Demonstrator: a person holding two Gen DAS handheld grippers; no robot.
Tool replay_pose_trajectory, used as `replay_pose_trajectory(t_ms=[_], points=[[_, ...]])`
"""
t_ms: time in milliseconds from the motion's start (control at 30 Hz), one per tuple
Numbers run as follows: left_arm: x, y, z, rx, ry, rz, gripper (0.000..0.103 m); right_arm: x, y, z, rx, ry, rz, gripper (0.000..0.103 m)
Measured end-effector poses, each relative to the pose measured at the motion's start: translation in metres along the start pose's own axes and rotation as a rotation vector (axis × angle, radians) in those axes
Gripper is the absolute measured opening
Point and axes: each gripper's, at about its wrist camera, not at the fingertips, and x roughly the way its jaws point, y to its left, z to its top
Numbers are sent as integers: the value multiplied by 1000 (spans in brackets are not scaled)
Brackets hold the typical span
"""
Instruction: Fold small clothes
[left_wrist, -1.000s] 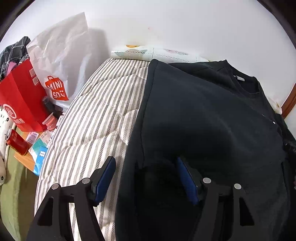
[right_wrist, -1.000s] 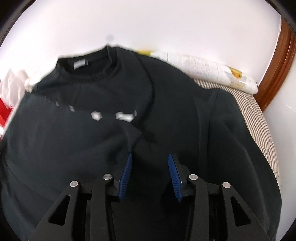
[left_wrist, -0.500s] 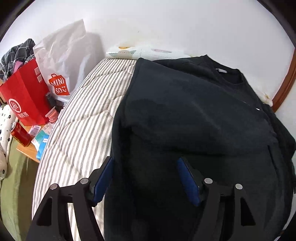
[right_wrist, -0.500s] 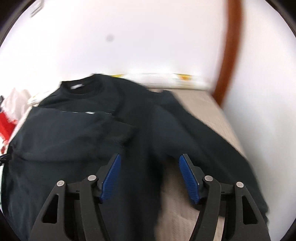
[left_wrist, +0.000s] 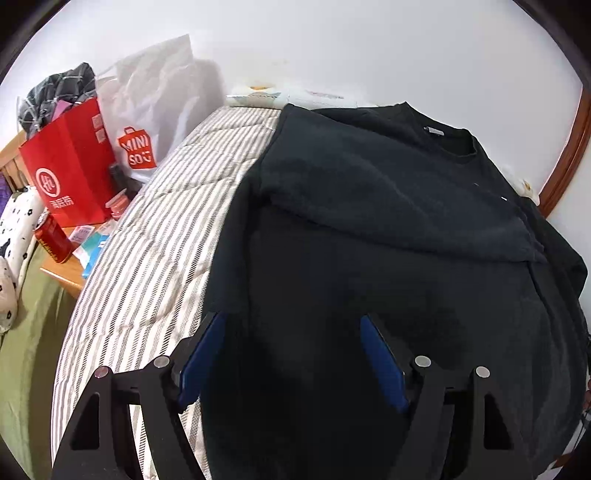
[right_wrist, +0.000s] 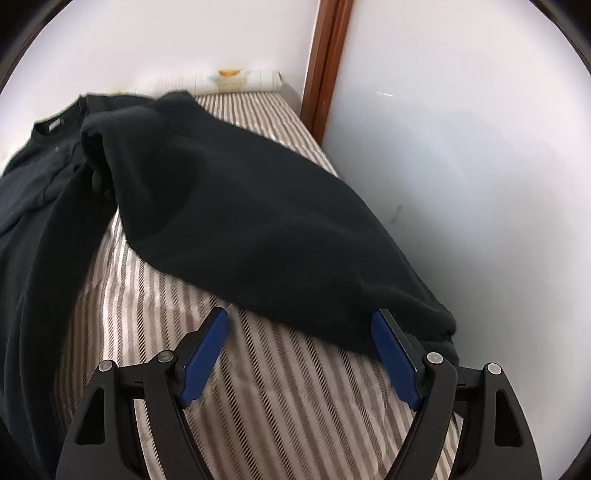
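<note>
A black sweatshirt (left_wrist: 388, 229) lies on the striped mattress (left_wrist: 147, 251), collar toward the far wall, its left sleeve folded across the chest. My left gripper (left_wrist: 291, 354) is open and empty, just above the shirt's lower left part. In the right wrist view the shirt's right sleeve (right_wrist: 251, 229) stretches out over the mattress (right_wrist: 277, 387) toward the wall on the right. My right gripper (right_wrist: 299, 354) is open and empty, hovering before the sleeve's cuff end, its right finger (right_wrist: 395, 362) close to the cuff.
A red paper bag (left_wrist: 66, 173) and a white Miniso bag (left_wrist: 147, 110) stand left of the bed, with a red can (left_wrist: 51, 236) and small items on a wooden side table (left_wrist: 66, 277). A white wall (right_wrist: 461, 166) and a wooden frame (right_wrist: 325, 62) border the bed's right side. A rolled pillow (right_wrist: 236, 79) lies at the head.
My right gripper opened wide and swung right, from the shirt's body to the right sleeve's cuff. My left gripper drew back slightly and stayed open.
</note>
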Motion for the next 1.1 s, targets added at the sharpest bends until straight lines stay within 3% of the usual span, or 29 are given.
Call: replay_pose_trajectory(t_ms=[67,133,200,300,433,533,667,800,1000,1100], points=[[-3,4,-4,-8,-15,13,74,3,-2,1,13,-11,16,76],[-3,8,-6,-12,-10,25,74,4,-1,2,22,-24,27,50],[-3,12,-9,-15,-3,32,74,2,9,7,5,-38,11,11],[-4,18,-11,-6,3,54,74,-12,13,19,34,-81,-7,9],[-2,22,-14,42,3,109,74,-58,30,49,71,-200,63,8],[1,25,-17,43,15,81,74,-85,57,73,63,-267,130,8],[-1,26,-20,35,10,51,74,-119,123,109,-15,-355,230,8],[-3,31,-22,9,9,18,74,-131,199,136,-99,-388,341,8],[-3,29,-21,9,5,-10,74,-115,318,134,-238,-353,434,9],[-4,27,-22,6,6,-36,74,-84,366,125,-302,-297,412,11]])
